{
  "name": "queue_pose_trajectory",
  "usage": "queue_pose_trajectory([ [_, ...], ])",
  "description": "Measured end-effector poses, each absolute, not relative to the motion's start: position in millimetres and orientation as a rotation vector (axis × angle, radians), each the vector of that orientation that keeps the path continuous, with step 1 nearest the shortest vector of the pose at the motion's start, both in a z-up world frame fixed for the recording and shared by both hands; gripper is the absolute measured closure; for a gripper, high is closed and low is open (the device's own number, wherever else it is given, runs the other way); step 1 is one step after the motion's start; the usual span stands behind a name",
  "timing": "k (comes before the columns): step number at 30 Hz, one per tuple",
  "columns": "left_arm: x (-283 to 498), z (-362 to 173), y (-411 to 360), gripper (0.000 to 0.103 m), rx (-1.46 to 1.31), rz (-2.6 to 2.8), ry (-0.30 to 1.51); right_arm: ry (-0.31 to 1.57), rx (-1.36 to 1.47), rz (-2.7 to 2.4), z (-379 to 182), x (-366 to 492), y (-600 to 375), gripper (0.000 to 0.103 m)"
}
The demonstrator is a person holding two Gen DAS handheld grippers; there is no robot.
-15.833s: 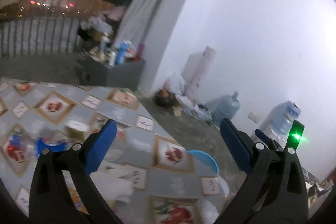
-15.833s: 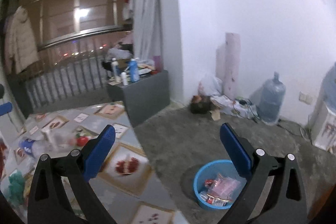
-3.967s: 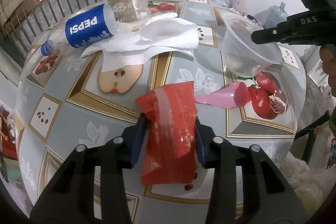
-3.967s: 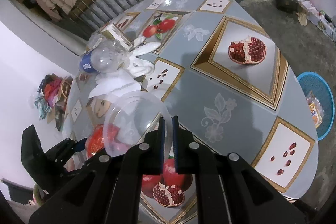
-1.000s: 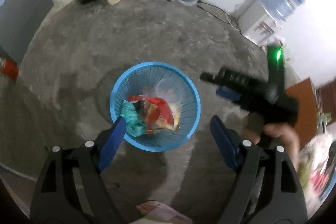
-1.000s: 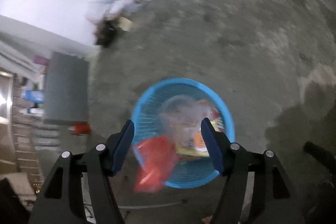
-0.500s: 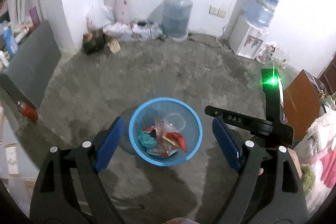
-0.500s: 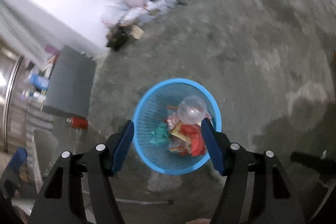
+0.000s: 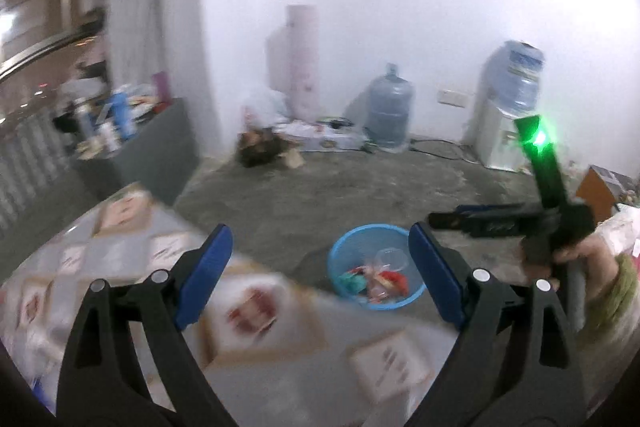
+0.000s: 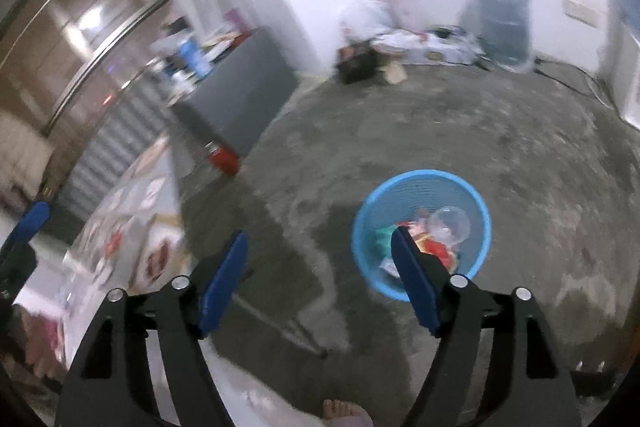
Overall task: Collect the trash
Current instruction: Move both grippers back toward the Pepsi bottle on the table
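A blue trash basket point(image 9: 334, 269) stands on the concrete floor; it also shows in the right wrist view point(image 10: 476, 195). In it lie a clear plastic cup point(image 10: 448, 223), a red wrapper point(image 10: 438, 249) and other trash. My left gripper point(image 9: 320, 267) is open and empty, above the table's edge, with the basket beyond it. My right gripper point(image 10: 318, 267) is open and empty, above the floor left of the basket. The right gripper's body point(image 9: 500, 221) shows in the left wrist view, held in a hand.
The table with a fruit-pattern cloth point(image 9: 120, 251) fills the lower left; its edge shows in the right wrist view point(image 10: 120, 219). A grey cabinet point(image 10: 236, 99) with bottles stands by the curtain. Water jugs point(image 9: 390, 115), a dispenser point(image 9: 504, 131) and clutter line the far wall.
Both grippers have lifted and swung left, away from above the basket. The table has come back into both views. The cup and red wrapper stay in the basket.
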State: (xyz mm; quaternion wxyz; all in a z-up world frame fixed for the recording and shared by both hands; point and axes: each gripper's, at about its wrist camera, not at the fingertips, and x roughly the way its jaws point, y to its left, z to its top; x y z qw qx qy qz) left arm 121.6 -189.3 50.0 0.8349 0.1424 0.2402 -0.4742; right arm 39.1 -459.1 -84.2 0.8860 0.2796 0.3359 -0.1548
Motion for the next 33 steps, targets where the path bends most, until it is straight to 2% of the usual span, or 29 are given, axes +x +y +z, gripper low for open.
queue_pose_trajectory([
  [8, 121, 28, -40, 0.018, 0.157, -0.692, 0.555, 0.753, 0.486, -0.201, -66, 55, -401, 0.028],
  [16, 119, 6, 74, 0.017, 0.000, -0.444, 0.611, 0.771, 0.383, -0.001, -46, 80, -333, 0.028],
  [20, 120, -6, 103, 0.017, -0.050, -0.407, 0.624, 0.821, 0.331, 0.100, -47, 104, -291, 0.028],
  [33, 128, -28, 113, 0.018, -0.054, -0.430, 0.622, 0.920, 0.278, 0.286, -55, 167, -198, 0.028],
])
